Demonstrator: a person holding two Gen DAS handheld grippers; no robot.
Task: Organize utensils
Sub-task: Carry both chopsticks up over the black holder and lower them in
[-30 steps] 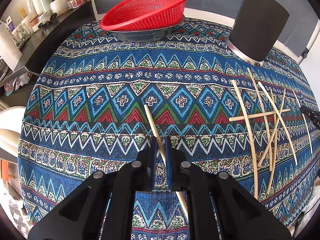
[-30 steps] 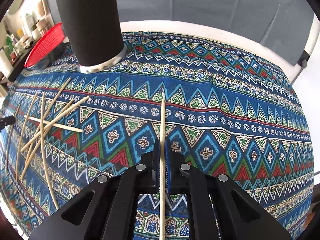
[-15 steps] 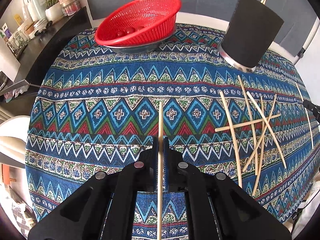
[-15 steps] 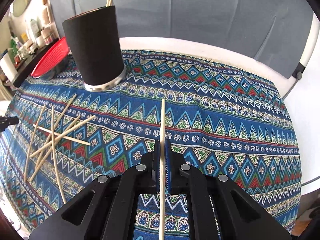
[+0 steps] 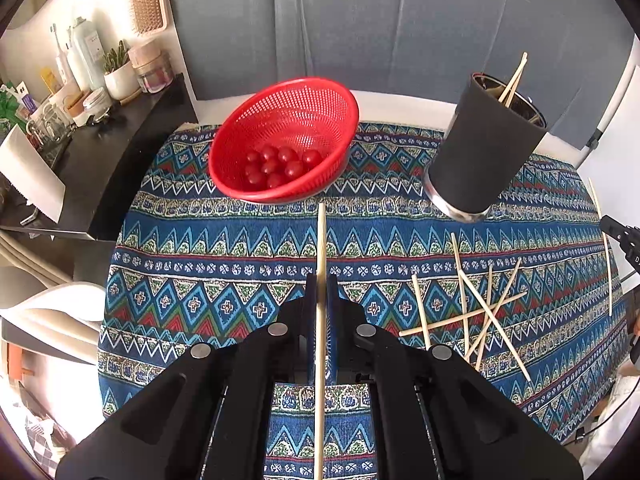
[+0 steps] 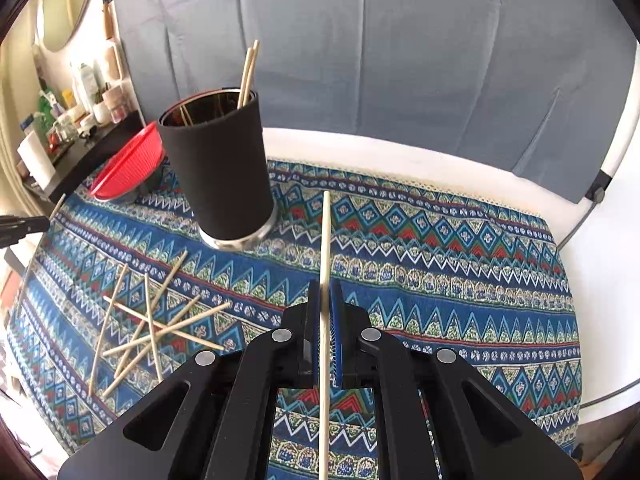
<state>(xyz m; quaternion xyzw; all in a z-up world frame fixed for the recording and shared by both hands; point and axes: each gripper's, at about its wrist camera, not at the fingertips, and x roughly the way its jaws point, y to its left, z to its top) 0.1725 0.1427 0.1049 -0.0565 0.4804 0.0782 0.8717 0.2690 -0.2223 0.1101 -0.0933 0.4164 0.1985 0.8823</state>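
Note:
My left gripper [image 5: 321, 286] is shut on a pale wooden chopstick [image 5: 321, 240], which runs straight out past the fingertips above the patterned tablecloth [image 5: 200, 280]. In the right wrist view my right gripper [image 6: 325, 292] is shut on another chopstick [image 6: 325, 236], also lifted off the cloth. A black cylindrical holder [image 5: 482, 156] [image 6: 218, 168] stands upright at the back with a few chopsticks in it. Several loose chopsticks [image 5: 476, 312] [image 6: 152, 324] lie crossed on the cloth in front of the holder, between the two grippers.
A red colander [image 5: 284, 140] [image 6: 126, 168] with cherry tomatoes sits at the back left of the table. A dark shelf [image 5: 100, 148] with jars and bottles stands beyond the table's left edge. A grey backdrop hangs behind. The other gripper's tip [image 5: 620, 236] shows at the right edge.
Both grippers have risen from the cloth, each carrying its chopstick. The left chopstick, slanted at first, now sits straight between the pads. The holder's rim and colander's inside have come into view.

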